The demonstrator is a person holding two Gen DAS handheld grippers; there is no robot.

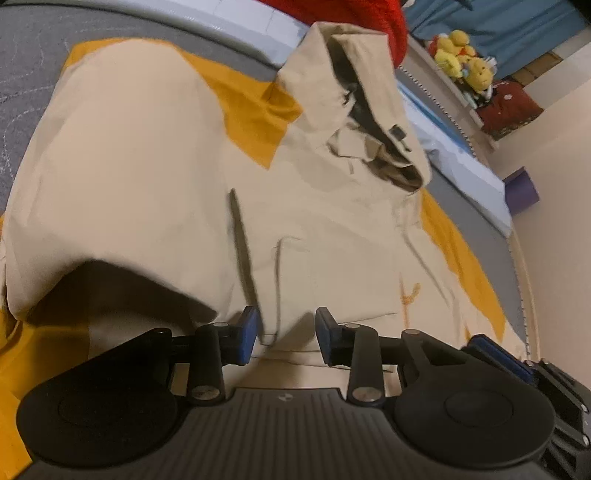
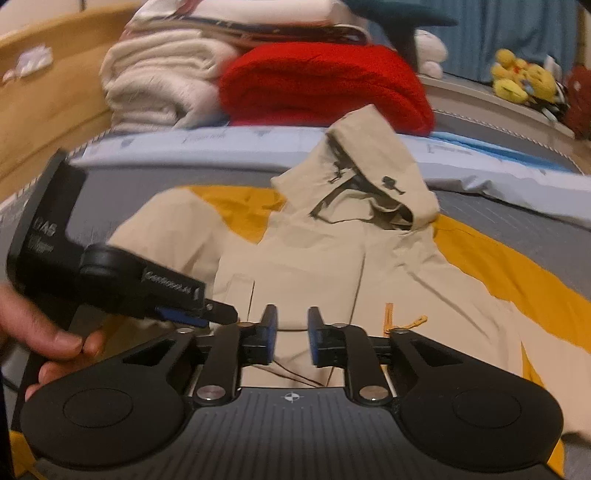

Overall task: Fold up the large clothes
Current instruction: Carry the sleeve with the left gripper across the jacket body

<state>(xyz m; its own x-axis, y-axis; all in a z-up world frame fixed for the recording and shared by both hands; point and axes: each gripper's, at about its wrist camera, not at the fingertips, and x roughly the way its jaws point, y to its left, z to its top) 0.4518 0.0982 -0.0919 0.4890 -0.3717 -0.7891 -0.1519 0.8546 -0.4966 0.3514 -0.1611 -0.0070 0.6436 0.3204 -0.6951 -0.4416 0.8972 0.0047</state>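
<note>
Beige jacket lay flat on bed. My left gripper and right gripper hovered spread above jacket hem, pinching nothing.

Home bedroom. Grey quilted mattress inside a light wooden bed frame. Folded cream blankets and a red fleece blanket piled at its head. Yellow plush toys on a ledge before blue curtains.
</note>
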